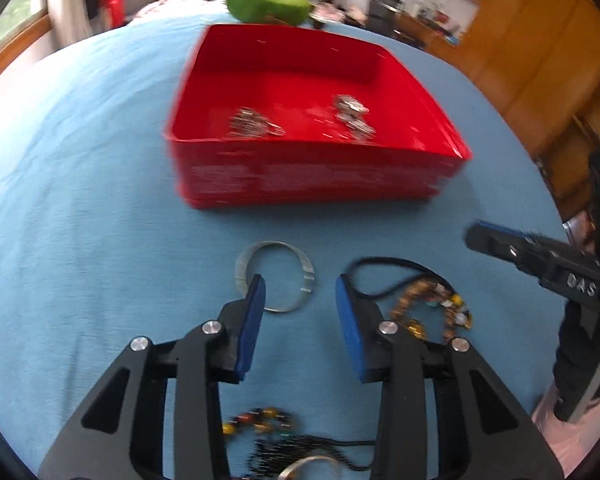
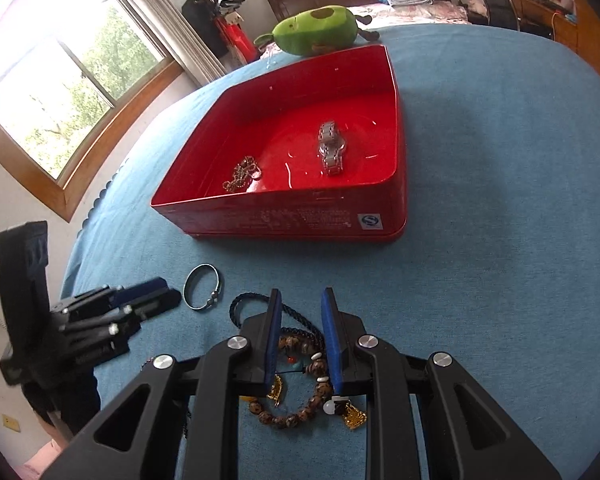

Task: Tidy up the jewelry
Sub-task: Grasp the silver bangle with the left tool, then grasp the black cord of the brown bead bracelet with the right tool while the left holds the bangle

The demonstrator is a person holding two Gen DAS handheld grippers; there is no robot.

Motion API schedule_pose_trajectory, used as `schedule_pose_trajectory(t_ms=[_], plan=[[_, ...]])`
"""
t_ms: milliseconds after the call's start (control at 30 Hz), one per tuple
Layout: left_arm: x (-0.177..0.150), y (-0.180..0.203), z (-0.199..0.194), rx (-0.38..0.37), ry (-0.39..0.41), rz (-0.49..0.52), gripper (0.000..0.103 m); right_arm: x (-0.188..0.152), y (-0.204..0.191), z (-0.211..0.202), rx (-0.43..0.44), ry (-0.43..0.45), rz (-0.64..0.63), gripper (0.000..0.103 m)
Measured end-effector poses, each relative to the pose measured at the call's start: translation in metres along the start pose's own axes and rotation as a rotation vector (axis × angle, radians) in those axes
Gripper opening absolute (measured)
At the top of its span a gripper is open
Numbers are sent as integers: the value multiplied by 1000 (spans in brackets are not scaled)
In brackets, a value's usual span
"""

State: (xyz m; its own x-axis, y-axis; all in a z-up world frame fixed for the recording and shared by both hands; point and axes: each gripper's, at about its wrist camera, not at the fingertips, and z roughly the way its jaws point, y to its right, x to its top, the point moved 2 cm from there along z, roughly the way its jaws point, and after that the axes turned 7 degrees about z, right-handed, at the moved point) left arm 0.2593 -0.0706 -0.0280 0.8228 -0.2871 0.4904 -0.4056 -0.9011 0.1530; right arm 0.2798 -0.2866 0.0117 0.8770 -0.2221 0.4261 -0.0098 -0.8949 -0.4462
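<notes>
Red box (image 2: 300,216) on blue cloth (image 2: 500,200), open top. Inside: silver watch (image 2: 331,148), long axis running away from camera; chain (image 2: 242,174) heaped to its left.

Silver bangle (image 1: 274,276) flat on cloth before box; left gripper (image 1: 300,300) wide apart above it, empty.

Right gripper (image 2: 300,312) narrowly parted, straddling bead bracelet (image 2: 300,392) with black cord (image 2: 252,304); grip unclear.

Green plush (image 2: 320,30) behind box.

Box contents (image 1: 300,120): blurred in the left view.
Dark beads (image 1: 292,448): blurred, partly hidden by the left gripper (image 1: 300,292).
</notes>
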Motion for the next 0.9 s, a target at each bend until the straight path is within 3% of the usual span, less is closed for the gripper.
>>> schedule_pose_trajectory(t_ms=[300, 400, 567, 733, 900], plan=[[-1, 10, 34, 67, -57, 21, 31, -1, 6, 4, 6, -15, 10, 21], [1, 10, 42, 57, -72, 22, 30, -1, 5, 5, 7, -20, 8, 21], [1, 14, 48, 62, -78, 50, 3, -2, 6, 12, -4, -39, 11, 21], [-2, 13, 43, 59, -54, 22, 2, -3, 6, 17, -24, -50, 3, 21], [-6, 1, 14, 70, 25, 2, 1, -3, 9, 25, -44, -75, -9, 21]])
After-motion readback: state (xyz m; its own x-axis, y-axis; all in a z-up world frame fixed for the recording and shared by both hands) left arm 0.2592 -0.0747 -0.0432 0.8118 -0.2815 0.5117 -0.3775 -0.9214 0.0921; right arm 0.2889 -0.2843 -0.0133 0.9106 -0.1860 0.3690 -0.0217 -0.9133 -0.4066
